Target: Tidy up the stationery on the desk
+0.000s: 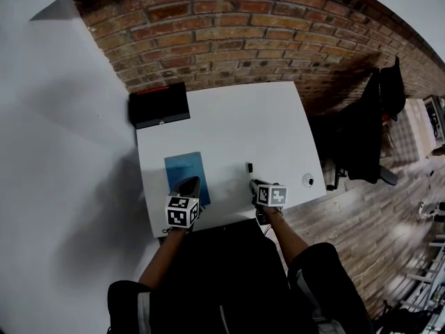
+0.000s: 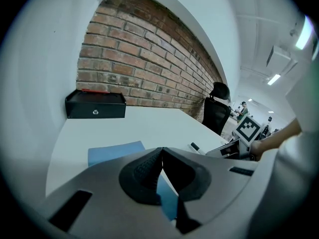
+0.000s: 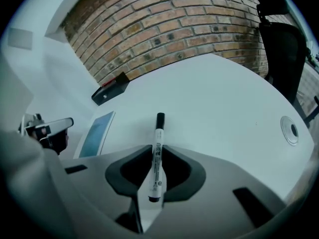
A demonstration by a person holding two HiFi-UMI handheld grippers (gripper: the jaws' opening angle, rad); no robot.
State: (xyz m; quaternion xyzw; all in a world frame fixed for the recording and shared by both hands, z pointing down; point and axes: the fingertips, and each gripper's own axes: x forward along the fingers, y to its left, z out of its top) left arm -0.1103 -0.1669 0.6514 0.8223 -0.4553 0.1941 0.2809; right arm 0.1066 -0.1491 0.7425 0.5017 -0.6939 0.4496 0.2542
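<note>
On the white desk lies a blue notebook, flat, near the front left. My left gripper is shut, its tips over the notebook's near part with nothing seen between them. A white marker with a black cap sticks out forward from my right gripper, which is shut on its barrel just above the desk near the front edge.
A black box stands at the desk's back left against the brick wall. A round cable grommet sits near the right edge. A black office chair stands to the right of the desk.
</note>
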